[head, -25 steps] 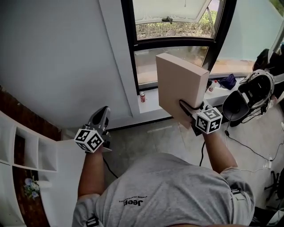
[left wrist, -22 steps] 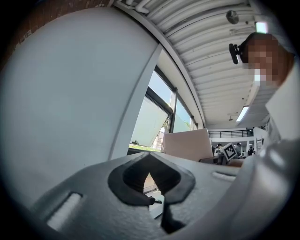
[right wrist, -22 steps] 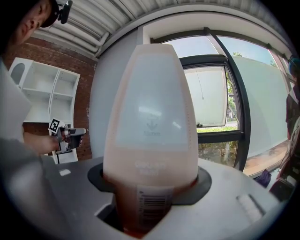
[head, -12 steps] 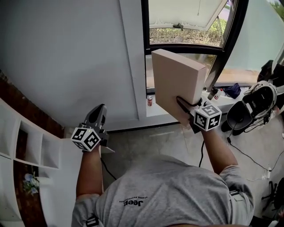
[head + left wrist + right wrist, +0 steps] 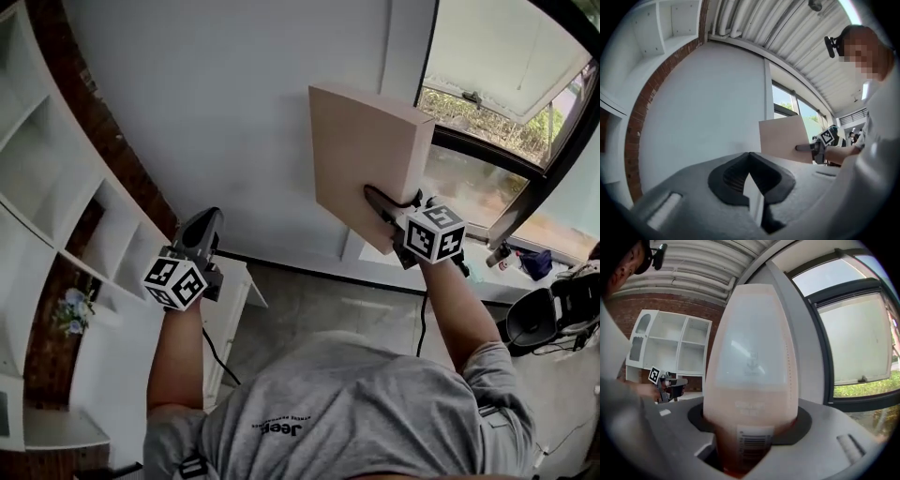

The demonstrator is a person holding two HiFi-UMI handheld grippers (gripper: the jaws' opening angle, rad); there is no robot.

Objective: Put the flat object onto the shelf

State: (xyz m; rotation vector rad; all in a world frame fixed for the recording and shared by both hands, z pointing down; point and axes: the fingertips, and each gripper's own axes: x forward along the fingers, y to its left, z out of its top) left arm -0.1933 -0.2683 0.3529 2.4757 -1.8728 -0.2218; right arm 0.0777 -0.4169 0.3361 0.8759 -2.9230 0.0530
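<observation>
The flat object is a thin tan box (image 5: 370,164), held upright in front of the white wall. My right gripper (image 5: 382,202) is shut on the box's lower edge. The right gripper view meets the box (image 5: 752,362) edge-on, a barcode near the jaws, with my right gripper (image 5: 750,427) clamped on both faces. My left gripper (image 5: 202,232) hangs lower left, shut and holding nothing; its tips (image 5: 750,157) meet in the left gripper view. The white shelf unit (image 5: 56,187) stands at the left against brick, and this shelf unit (image 5: 670,350) also shows beyond the box.
A dark-framed window (image 5: 506,122) fills the upper right, with a small bottle (image 5: 497,258) on its sill. A low white cabinet (image 5: 230,291) stands below my left gripper. Black gear (image 5: 553,314) lies at the right edge. A brick strip (image 5: 94,131) borders the shelves.
The view has swung left from the window to the shelves. Both grippers have moved left and risen. The box stays in the right gripper, and the left gripper stays shut.
</observation>
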